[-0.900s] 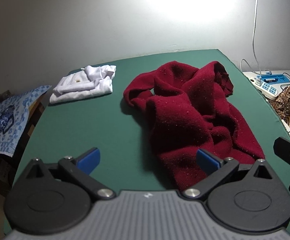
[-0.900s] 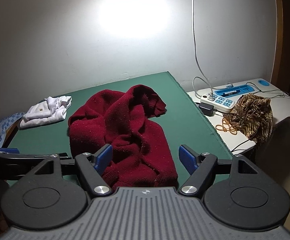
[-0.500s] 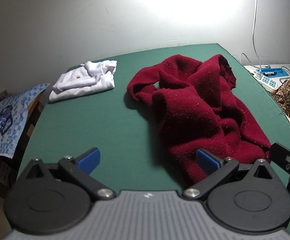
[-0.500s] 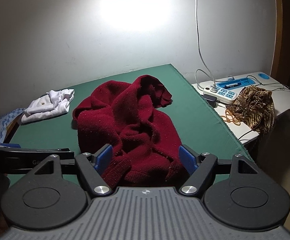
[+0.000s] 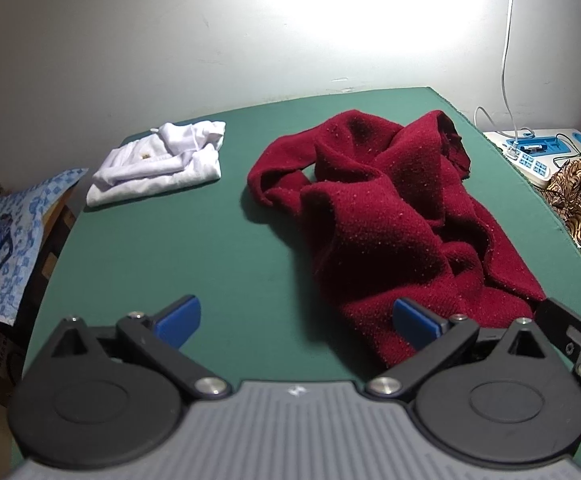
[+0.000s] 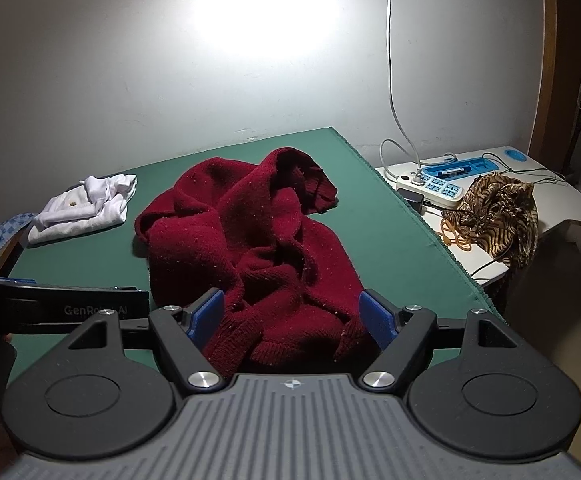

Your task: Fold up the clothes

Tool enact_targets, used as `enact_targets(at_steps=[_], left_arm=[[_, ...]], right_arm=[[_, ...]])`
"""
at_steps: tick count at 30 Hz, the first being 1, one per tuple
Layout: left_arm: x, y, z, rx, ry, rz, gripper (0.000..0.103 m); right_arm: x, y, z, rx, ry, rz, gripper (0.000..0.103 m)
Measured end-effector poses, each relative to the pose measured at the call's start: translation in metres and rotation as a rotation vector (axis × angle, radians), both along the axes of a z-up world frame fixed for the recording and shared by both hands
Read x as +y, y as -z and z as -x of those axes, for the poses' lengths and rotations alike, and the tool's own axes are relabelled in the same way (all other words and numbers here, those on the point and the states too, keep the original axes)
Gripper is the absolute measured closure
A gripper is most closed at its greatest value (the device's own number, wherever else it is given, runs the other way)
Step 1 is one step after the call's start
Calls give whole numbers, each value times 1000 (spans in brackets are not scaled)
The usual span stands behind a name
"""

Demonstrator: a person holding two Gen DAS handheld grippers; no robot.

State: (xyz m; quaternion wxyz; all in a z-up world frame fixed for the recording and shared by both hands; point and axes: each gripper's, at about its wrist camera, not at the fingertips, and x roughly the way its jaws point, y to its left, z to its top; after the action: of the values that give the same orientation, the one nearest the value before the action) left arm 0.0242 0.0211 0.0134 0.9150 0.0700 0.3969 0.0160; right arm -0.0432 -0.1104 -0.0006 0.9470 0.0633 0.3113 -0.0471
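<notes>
Both sets of fingers spread wide and empty at the near edge, over the crumpled red sweater's hem.

The right fingers (image 6: 292, 314) straddle the ribbed hem of the sweater (image 6: 250, 240); the left fingers (image 5: 296, 320) sit further left, only their right pad at the cloth. The sweater's long axis runs from the near edge toward the surface's (image 5: 162, 248) far right corner. A folded white garment (image 5: 158, 168) lies at the far left corner. No containers are in view.
</notes>
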Motion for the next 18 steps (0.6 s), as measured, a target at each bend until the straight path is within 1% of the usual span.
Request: enact_targets(at_steps=[3, 5, 6, 10, 13, 16, 18], left_arm=[[1, 4, -2, 0, 1, 5, 1], [1, 7, -4, 0, 2, 8, 1], [2, 12, -5, 17, 14, 5, 1], [5, 45, 0, 111, 86, 27, 1], [4, 67, 13, 123, 154, 45, 1], [-2, 78, 19, 155, 232, 56, 1], [-15, 83, 19, 150, 269, 72, 1]], right_arm=[[-1, 2, -3, 2, -1, 5, 25], [-4, 8, -5, 16, -4, 19, 24], [-6, 13, -6, 25, -4, 27, 24], [-13, 30, -9, 62, -8, 58, 24], [-19, 42, -12, 90, -10, 81, 24], [-24, 54, -15, 115, -17, 108, 24], [-23, 60, -20, 124, -34, 123, 24]])
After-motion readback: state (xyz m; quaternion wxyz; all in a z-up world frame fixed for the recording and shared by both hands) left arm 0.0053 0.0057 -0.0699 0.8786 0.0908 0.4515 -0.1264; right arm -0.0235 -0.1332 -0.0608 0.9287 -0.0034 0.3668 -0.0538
